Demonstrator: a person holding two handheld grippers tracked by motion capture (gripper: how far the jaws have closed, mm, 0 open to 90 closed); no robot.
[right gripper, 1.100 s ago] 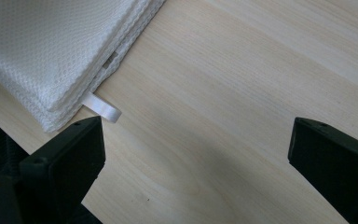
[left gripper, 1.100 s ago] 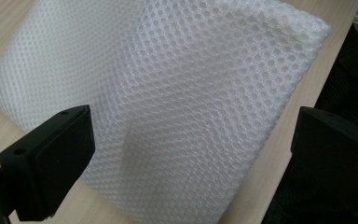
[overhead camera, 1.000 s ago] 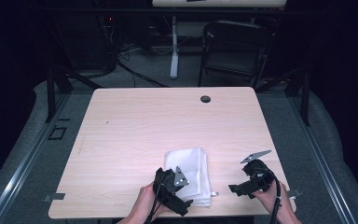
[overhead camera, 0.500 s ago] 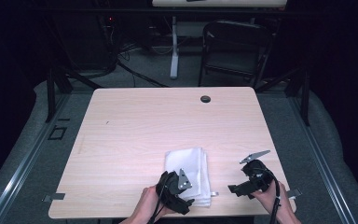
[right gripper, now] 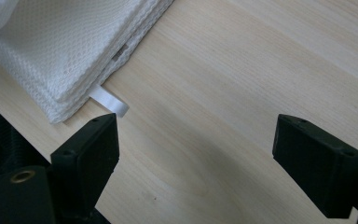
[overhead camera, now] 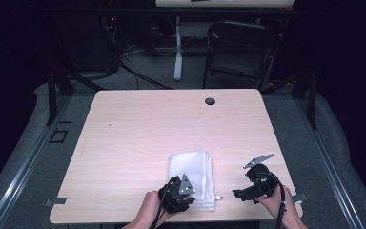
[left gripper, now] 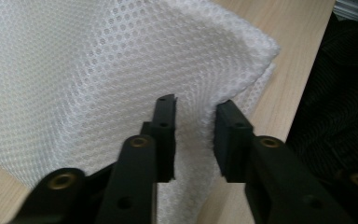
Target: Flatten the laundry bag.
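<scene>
A folded white mesh cloth (overhead camera: 193,169) lies near the front edge of the wooden table (overhead camera: 171,124). My left gripper (overhead camera: 182,193) is at the cloth's near left corner. In the left gripper view the cloth (left gripper: 98,70) bulges upward, and my left gripper (left gripper: 195,123) has its jaws close together with a raised fold of mesh pinched between them. My right gripper (overhead camera: 238,193) rests low to the right of the cloth, pointing toward it. In the right gripper view it (right gripper: 196,140) stands wide open over bare wood, beside the stacked cloth corner (right gripper: 65,46) and a white tag (right gripper: 109,102).
A dark round grommet (overhead camera: 210,101) sits at the table's far edge. A folding chair (overhead camera: 240,47) and a table leg (overhead camera: 177,47) stand beyond the table. Bare wood stretches across the far and left parts of the tabletop.
My left gripper has shifted slightly at the cloth's near corner. The right gripper has stayed where it was.
</scene>
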